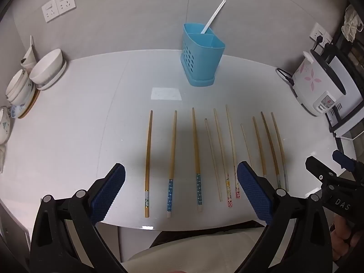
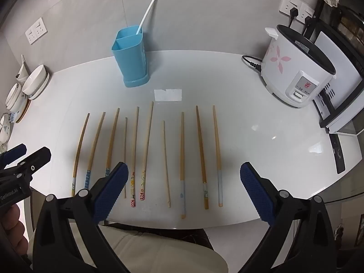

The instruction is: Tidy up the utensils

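Note:
Several wooden chopsticks (image 1: 196, 154) (image 2: 182, 159) lie side by side in a row on the white table (image 1: 79, 118) (image 2: 261, 136), handles toward the near edge. Some handles carry blue, pink or pale patterned bands. A blue divided utensil holder (image 1: 201, 59) (image 2: 132, 56) stands behind the row with a white chopstick pair (image 1: 212, 18) (image 2: 146, 14) leaning in its back compartment. My left gripper (image 1: 180, 173) hovers open over the near left handles, nothing between its pads. My right gripper (image 2: 184, 173) hovers open over the right handles, also empty.
Stacked white bowls and plates (image 1: 45, 70) (image 2: 34, 82) sit at the far left. A white rice cooker with pink flowers (image 1: 318, 84) (image 2: 295, 68) and its black cord stand at the right, beside a white appliance (image 2: 336, 86). A white tape patch (image 1: 166, 93) (image 2: 168, 95) marks the table.

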Available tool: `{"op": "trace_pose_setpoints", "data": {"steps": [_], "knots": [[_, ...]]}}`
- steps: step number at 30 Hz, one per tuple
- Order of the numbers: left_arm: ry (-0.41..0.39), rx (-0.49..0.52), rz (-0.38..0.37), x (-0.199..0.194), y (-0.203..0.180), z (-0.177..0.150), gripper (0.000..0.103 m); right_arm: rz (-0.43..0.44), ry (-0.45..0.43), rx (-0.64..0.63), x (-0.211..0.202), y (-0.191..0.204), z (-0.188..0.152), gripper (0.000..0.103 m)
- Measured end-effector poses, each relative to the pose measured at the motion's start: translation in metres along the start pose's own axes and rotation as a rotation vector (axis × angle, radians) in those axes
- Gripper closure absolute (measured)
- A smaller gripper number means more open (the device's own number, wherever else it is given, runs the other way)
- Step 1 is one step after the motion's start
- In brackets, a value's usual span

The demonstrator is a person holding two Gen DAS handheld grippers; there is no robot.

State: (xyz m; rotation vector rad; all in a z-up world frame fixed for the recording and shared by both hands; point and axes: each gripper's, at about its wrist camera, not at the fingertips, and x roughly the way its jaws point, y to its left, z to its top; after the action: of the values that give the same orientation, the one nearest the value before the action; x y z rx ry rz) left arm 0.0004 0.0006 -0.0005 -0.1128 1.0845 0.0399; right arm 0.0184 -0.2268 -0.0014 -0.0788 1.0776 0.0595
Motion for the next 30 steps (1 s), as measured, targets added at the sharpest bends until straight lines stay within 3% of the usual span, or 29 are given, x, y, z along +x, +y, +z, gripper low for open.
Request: {"op": "trace_pose_setpoints", "data": {"steps": [30], "knots": [[-0.003,0.03,0.011,0.0003,-0.0057,0.0009,0.007,0.026,-0.013,0.006,-0.0008,0.0009,-0.0027,0.008]]}}
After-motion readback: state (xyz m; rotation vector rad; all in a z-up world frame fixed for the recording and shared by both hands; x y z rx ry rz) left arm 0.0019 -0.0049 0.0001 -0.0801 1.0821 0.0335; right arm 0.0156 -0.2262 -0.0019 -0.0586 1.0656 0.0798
